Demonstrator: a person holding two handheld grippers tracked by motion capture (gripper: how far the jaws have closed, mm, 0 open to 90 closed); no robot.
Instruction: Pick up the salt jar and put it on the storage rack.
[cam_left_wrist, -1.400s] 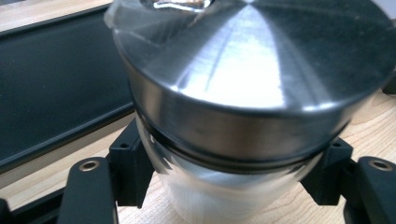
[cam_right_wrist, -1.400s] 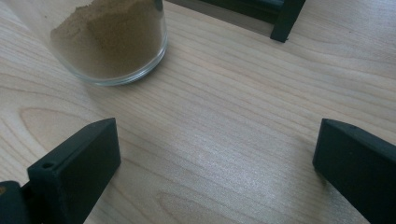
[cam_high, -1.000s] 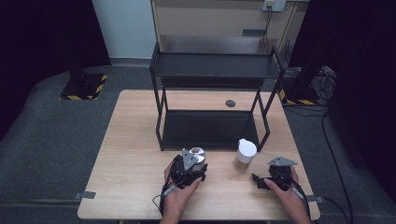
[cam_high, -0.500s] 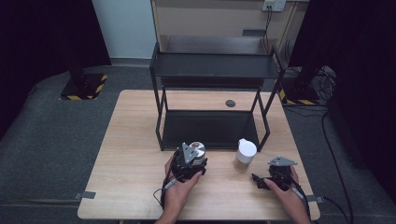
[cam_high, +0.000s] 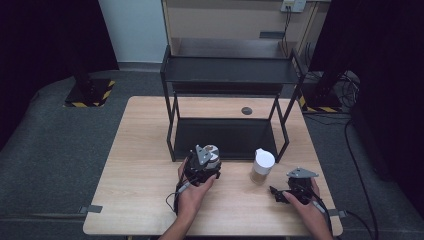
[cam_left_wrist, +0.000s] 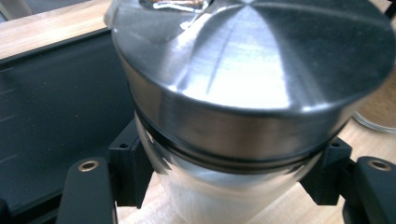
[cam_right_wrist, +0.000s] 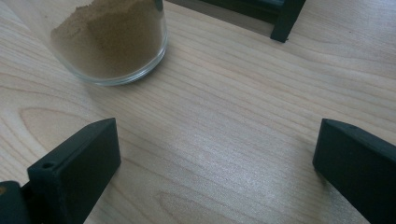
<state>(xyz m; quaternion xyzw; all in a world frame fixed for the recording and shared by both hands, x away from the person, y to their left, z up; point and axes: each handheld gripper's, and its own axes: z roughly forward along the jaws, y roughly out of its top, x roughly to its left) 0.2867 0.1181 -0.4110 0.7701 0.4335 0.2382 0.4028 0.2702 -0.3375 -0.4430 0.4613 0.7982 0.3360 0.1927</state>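
Note:
My left gripper (cam_high: 204, 165) is shut on a glass jar (cam_high: 212, 152) with a shiny metal lid, held just above the table at the front edge of the black shelf rack (cam_high: 230, 75). In the left gripper view the jar (cam_left_wrist: 252, 79) sits between the two black jaws, whose pads (cam_left_wrist: 128, 168) press its glass sides. My right gripper (cam_high: 278, 194) rests low near the table's front right with its jaws wide open and nothing between them. A white-lidded jar of brown powder (cam_high: 263, 166) stands just left of it; its glass base (cam_right_wrist: 112, 44) appears ahead of the open right gripper (cam_right_wrist: 215, 158).
The rack's lower black tray (cam_high: 225, 137) lies right behind the held jar, and in the left gripper view the tray (cam_left_wrist: 56, 107) is at its left. A rack leg (cam_right_wrist: 285, 18) stands beyond the right gripper. A small dark disc (cam_high: 246, 110) lies on the table behind the rack.
The left hand has carried the metal-lidded jar away from the person, closer to the rack's lower tray. The right gripper and the powder jar have stayed put.

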